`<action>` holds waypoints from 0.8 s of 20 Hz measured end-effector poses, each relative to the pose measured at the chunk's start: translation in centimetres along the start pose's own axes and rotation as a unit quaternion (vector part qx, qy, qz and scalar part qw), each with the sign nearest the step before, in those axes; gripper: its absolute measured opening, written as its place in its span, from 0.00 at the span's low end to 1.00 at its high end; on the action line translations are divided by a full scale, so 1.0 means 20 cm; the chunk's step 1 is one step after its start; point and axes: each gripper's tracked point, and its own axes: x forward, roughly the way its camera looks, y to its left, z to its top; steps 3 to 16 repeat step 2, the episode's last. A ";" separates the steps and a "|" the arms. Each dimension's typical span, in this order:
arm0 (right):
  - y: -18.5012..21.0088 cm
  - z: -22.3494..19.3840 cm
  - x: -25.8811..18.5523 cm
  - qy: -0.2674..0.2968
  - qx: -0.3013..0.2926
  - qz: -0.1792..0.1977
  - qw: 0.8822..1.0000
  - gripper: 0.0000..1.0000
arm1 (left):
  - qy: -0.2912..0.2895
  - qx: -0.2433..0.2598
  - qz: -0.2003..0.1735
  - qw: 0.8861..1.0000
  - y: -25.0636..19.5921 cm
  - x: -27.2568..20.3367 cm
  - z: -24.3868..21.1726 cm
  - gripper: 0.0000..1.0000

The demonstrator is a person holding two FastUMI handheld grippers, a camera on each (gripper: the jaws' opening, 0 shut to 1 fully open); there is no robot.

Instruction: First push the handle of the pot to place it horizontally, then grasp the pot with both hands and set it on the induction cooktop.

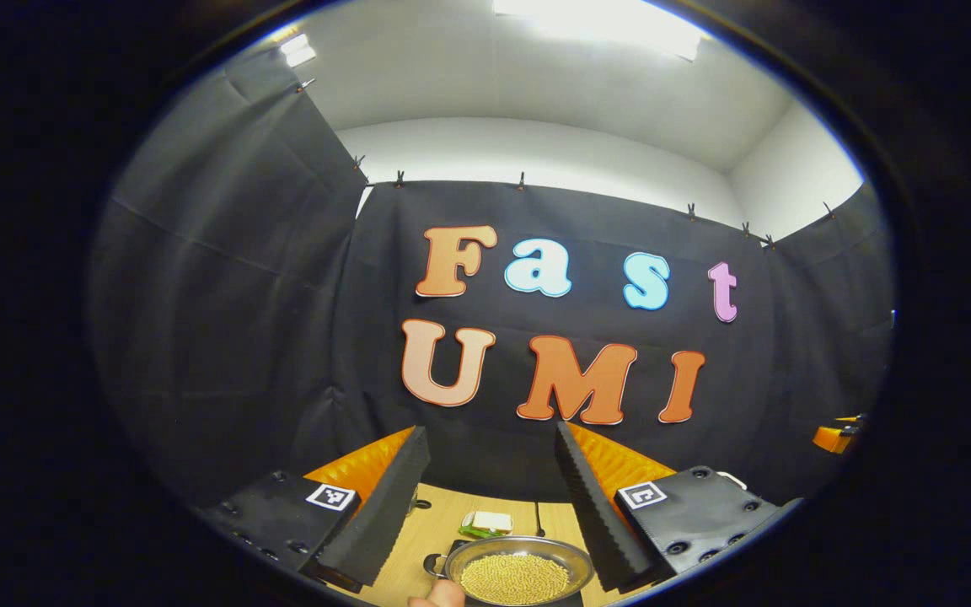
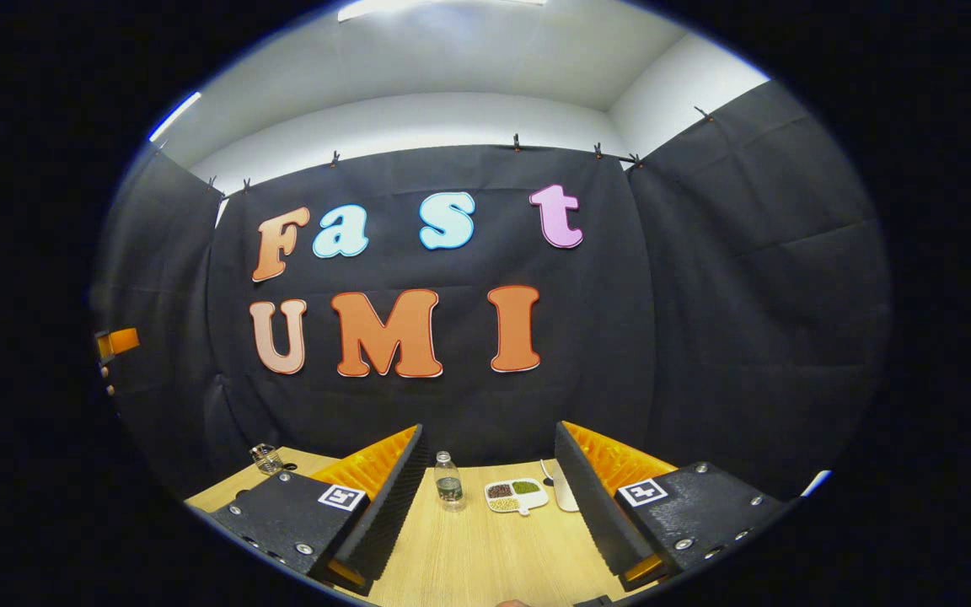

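A shiny metal pot (image 1: 515, 566) full of small yellow grains sits low in the left gripper view, on the wooden table (image 1: 439, 527). A small dark handle (image 1: 433, 562) sticks out on its left side. My left gripper (image 1: 490, 434) hovers above and before the pot, open, its black ridged fingers (image 1: 384, 506) apart and holding nothing. A dark edge (image 1: 536, 601) shows just under the pot; I cannot tell what it is. My right gripper (image 2: 490, 428) is open over bare table (image 2: 485, 556), empty.
A white and green item (image 1: 485, 523) and a thin black cable (image 1: 539, 516) lie behind the pot. A fingertip (image 1: 437, 598) shows at the bottom. Farther back stand a small bottle (image 2: 449, 482), a divided dish of beans (image 2: 517, 495), a white object (image 2: 565, 493) and a glass jar (image 2: 266, 458).
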 end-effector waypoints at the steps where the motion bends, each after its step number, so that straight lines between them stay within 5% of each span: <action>1: 0.01 0.00 0.01 0.000 -0.001 0.001 1.000 0.99 | 0.001 -0.001 0.001 1.000 0.01 0.01 0.00 0.99; 16: 0.02 -0.01 0.02 0.002 -0.003 0.002 1.000 0.99 | 0.002 -0.001 0.005 1.000 0.02 0.01 0.00 0.99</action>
